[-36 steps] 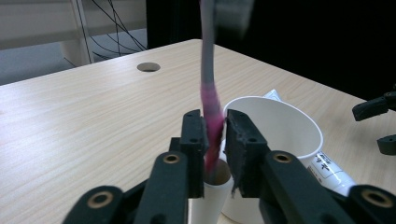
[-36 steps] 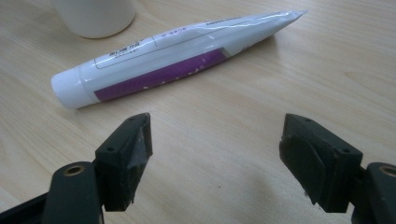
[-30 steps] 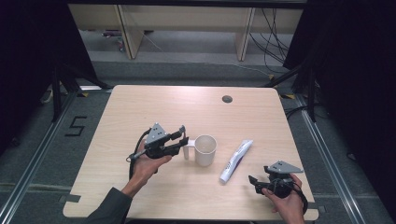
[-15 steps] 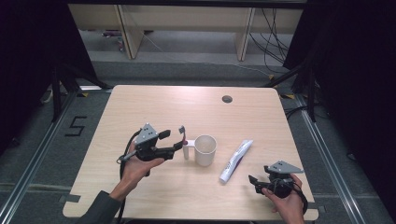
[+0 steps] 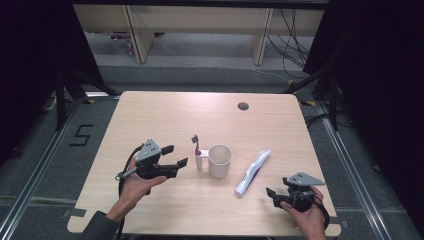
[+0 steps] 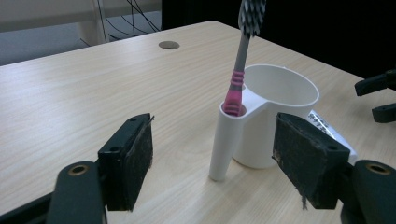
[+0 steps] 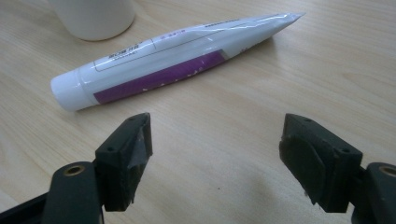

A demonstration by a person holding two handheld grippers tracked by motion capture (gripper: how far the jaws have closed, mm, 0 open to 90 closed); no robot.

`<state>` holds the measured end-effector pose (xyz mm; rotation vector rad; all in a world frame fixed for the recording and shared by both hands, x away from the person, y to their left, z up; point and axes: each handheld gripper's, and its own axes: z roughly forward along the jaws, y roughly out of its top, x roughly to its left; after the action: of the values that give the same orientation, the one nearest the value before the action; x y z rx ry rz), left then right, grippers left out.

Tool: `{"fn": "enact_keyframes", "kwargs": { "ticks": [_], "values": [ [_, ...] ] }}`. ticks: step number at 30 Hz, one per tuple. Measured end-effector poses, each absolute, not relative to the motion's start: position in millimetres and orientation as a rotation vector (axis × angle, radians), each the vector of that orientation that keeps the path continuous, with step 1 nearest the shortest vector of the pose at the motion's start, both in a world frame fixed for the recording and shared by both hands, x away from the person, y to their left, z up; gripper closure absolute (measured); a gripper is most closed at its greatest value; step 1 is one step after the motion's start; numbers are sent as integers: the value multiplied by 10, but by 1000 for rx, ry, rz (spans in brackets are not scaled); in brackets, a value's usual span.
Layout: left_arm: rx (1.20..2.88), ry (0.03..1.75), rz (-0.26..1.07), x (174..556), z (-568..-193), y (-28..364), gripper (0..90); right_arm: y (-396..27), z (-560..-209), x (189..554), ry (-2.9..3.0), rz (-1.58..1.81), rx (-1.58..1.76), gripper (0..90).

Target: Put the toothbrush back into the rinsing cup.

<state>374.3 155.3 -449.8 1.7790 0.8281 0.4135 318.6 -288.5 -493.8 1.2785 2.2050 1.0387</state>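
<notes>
A white cup stands mid-table with a narrow white holder tube on its left side. A toothbrush with a pink and grey handle stands upright in that tube, bristles up. My left gripper hovers just left of the tube, apart from it. Its jaws have just been opening and nothing is between the pads. A white and purple toothpaste tube lies right of the cup. My right gripper is open near the tube's cap end, touching nothing.
A round cable hole sits near the table's far edge. The table's front edge runs just below both hands. In the left gripper view, the right gripper's black jaws show beyond the cup.
My left gripper has drawn back to the left, away from the holder tube, and its jaws have spread apart. The toothbrush stays upright in the tube. The right gripper has kept still.
</notes>
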Motion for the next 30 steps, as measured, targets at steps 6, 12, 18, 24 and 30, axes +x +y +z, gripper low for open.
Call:
{"fn": "enact_keyframes", "kwargs": {
  "ticks": [6,12,18,24,30],
  "values": [
    [1789,841,406,3688,-4543,1631,272,-2889,-4939,3190,2202,1041,1283,262],
    [1830,854,417,3629,-4619,1704,260,-2902,-4952,3203,2204,1050,1285,263],
    [1836,883,412,3581,-4698,1804,251,-2915,-4956,3204,2197,1059,1286,263],
    [1833,886,408,3520,-4746,1872,250,-2900,-4955,3185,2187,1055,1304,263],
    [1822,917,387,3453,-4805,1921,210,-2898,-4950,3179,2197,1060,1331,262]
  ]
}}
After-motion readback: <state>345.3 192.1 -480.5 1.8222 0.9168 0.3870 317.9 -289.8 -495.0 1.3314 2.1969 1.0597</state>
